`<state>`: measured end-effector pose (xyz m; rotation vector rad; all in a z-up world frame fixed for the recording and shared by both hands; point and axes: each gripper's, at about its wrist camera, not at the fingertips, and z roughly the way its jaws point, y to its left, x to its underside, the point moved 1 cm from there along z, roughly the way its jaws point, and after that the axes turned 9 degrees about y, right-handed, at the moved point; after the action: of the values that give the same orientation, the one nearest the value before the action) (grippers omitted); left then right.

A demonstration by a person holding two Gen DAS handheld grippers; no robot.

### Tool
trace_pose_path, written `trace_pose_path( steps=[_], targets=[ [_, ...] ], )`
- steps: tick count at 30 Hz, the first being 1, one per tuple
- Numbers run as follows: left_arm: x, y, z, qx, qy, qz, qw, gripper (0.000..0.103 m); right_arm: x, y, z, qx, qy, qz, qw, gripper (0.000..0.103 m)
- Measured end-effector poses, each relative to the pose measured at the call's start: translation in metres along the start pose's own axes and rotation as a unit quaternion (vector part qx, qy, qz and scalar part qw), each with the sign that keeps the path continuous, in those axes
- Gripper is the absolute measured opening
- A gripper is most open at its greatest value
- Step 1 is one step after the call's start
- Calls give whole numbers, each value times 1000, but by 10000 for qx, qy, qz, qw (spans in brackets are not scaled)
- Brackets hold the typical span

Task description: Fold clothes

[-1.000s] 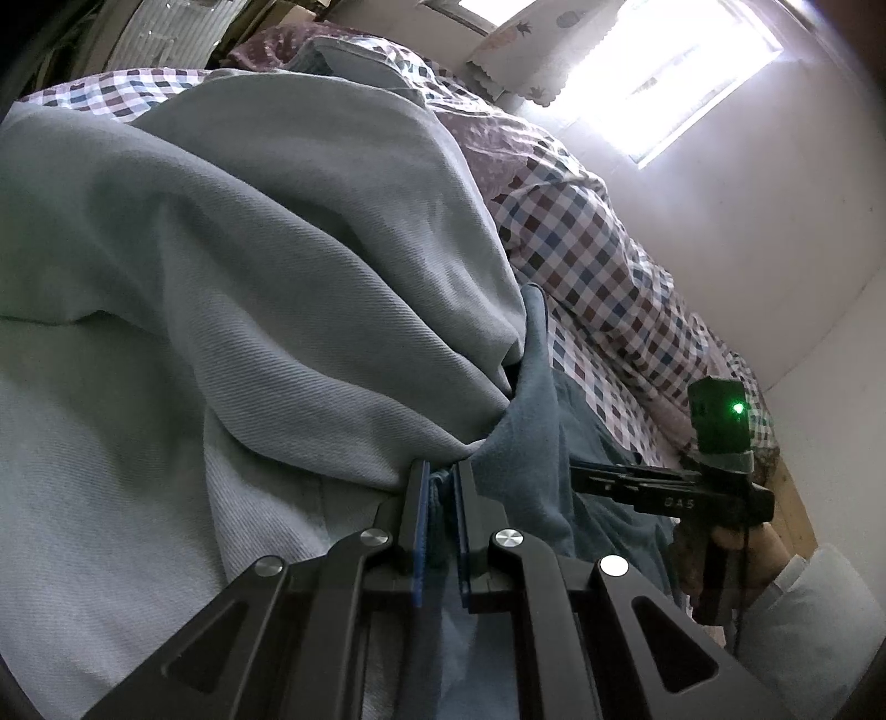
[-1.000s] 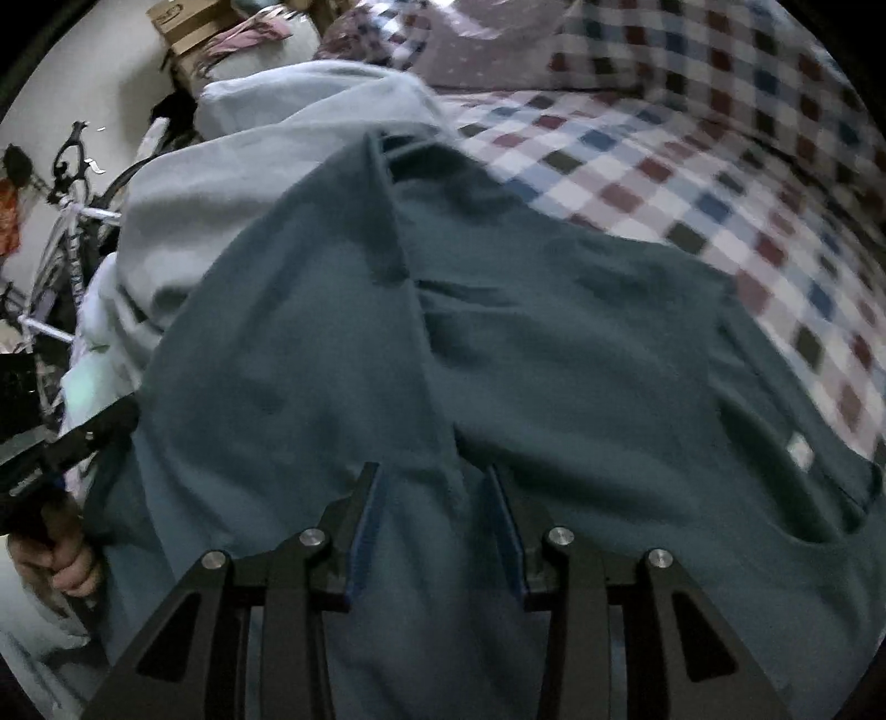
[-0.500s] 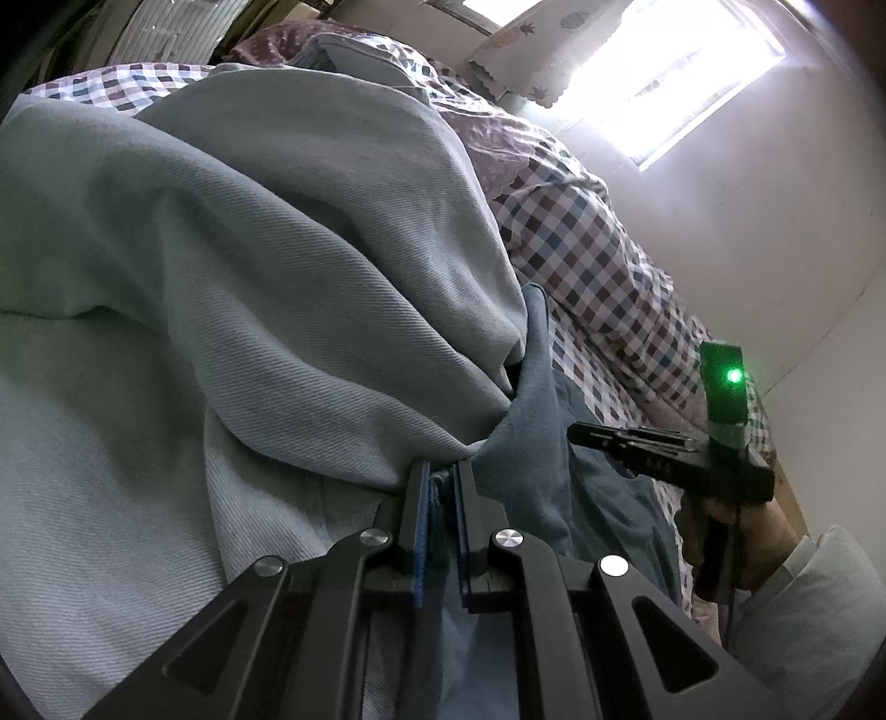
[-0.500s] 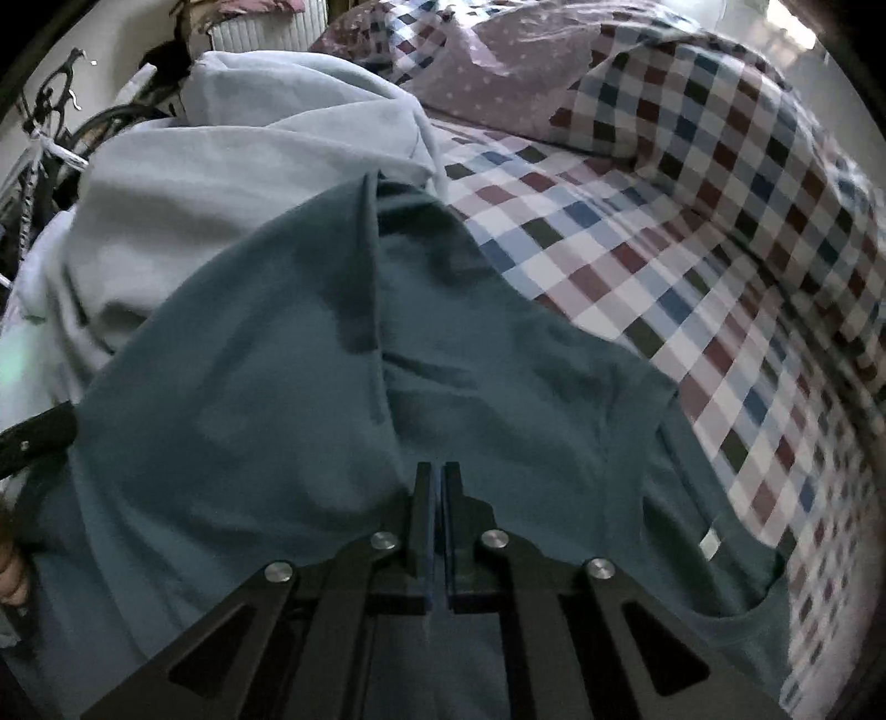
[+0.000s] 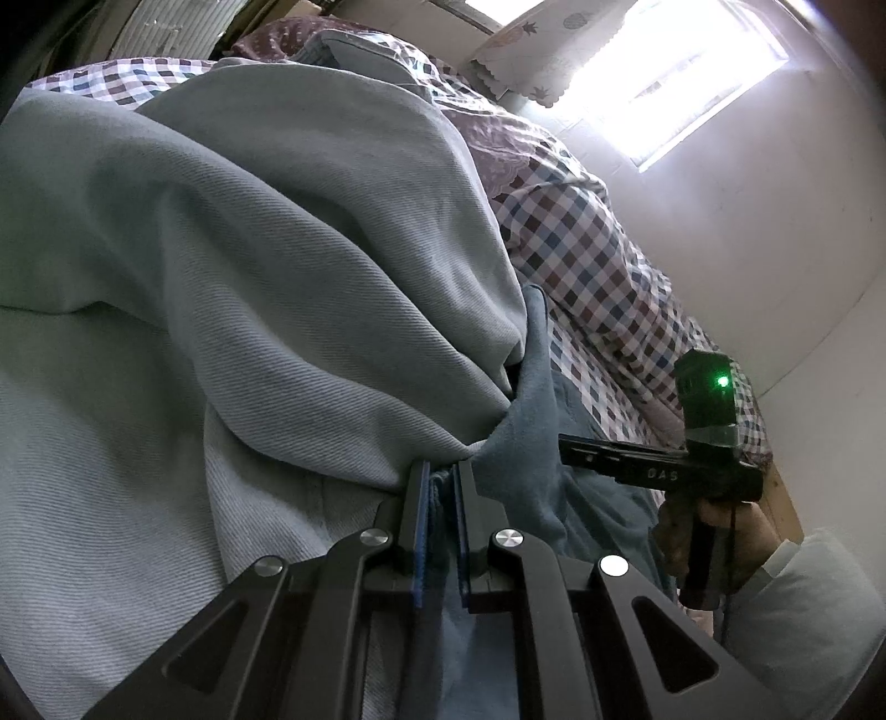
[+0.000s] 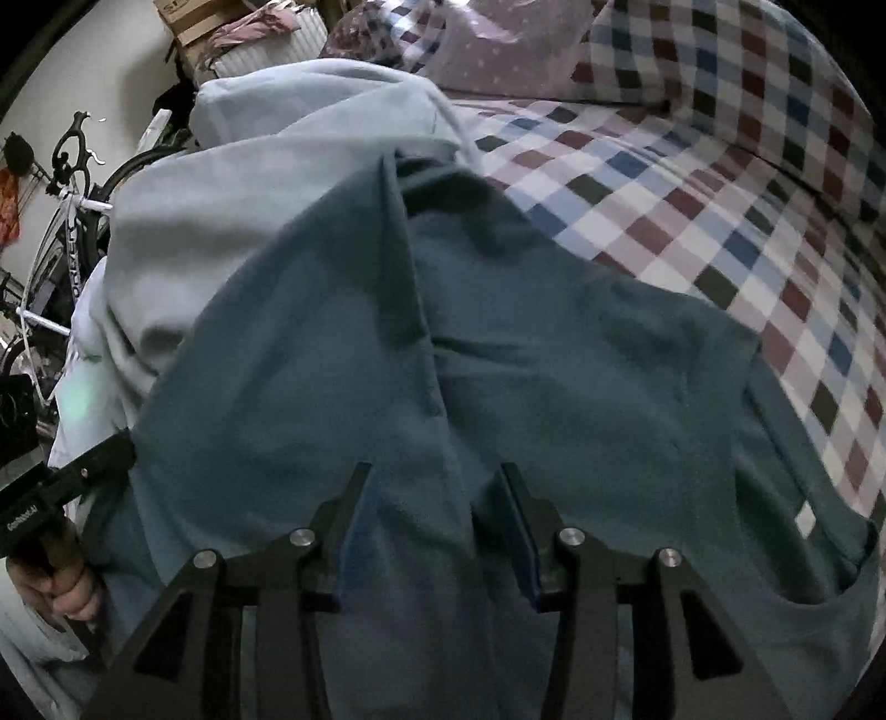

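Note:
A dark teal shirt [image 6: 554,360] lies spread on the bed, its collar with a white label [image 6: 804,520] at the right. My right gripper [image 6: 434,476] hangs low over the shirt's lower middle; its jaws are opening, with a ridge of teal cloth between them and the pads apart from it. My left gripper [image 5: 440,468] is shut on a bunched edge of the teal shirt [image 5: 531,421], right against a pale grey-green garment [image 5: 277,277] heaped on the left. A hand [image 5: 720,526] holds the right gripper's handle.
A checked bedspread [image 6: 720,221] covers the bed to the right of the shirt. A purple pillow [image 6: 498,50] lies at the head. A bicycle [image 6: 66,232] and a cardboard box [image 6: 188,22] stand beside the bed. A bright window [image 5: 664,72] is in the far wall.
The right gripper's jaws were apart, came together half a second ago over the shirt, and now stand apart again. The left gripper has kept its grip and place.

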<state>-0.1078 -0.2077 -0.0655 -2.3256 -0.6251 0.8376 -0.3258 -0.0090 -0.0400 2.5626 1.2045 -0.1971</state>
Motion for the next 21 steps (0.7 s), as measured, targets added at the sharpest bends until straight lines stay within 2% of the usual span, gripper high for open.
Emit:
trace_pose_path(
  steps=[1, 3, 6, 10, 14, 18, 21],
  targets=[
    [0, 0, 0, 0, -1, -1, 10000, 7, 0, 4, -1, -1, -53, -100, 9999, 27],
    [0, 0, 0, 4, -2, -7, 10000, 7, -1, 14, -4, 56, -144, -297, 9994, 2],
    [-1, 0, 1, 10, -5, -23, 10000, 7, -3, 27, -6, 204, -155, -534, 9982, 1],
    [-1, -1, 1, 12, -10, -38, 10000, 7, -9, 33, -16, 706, -283, -597, 9953, 0],
    [-2, -1, 1, 7, -14, -45, 10000, 7, -16, 36, -19, 1264, -235, -648, 9896, 0],
    [-2, -2, 2, -12, -22, -45, 10000, 7, -35, 49, -8, 1869, -269, -474, 9809, 0],
    [-1, -2, 2, -18, -17, -44, 10000, 7, -44, 38, -3, 1998, -253, -326, 9790, 0]
  ],
)
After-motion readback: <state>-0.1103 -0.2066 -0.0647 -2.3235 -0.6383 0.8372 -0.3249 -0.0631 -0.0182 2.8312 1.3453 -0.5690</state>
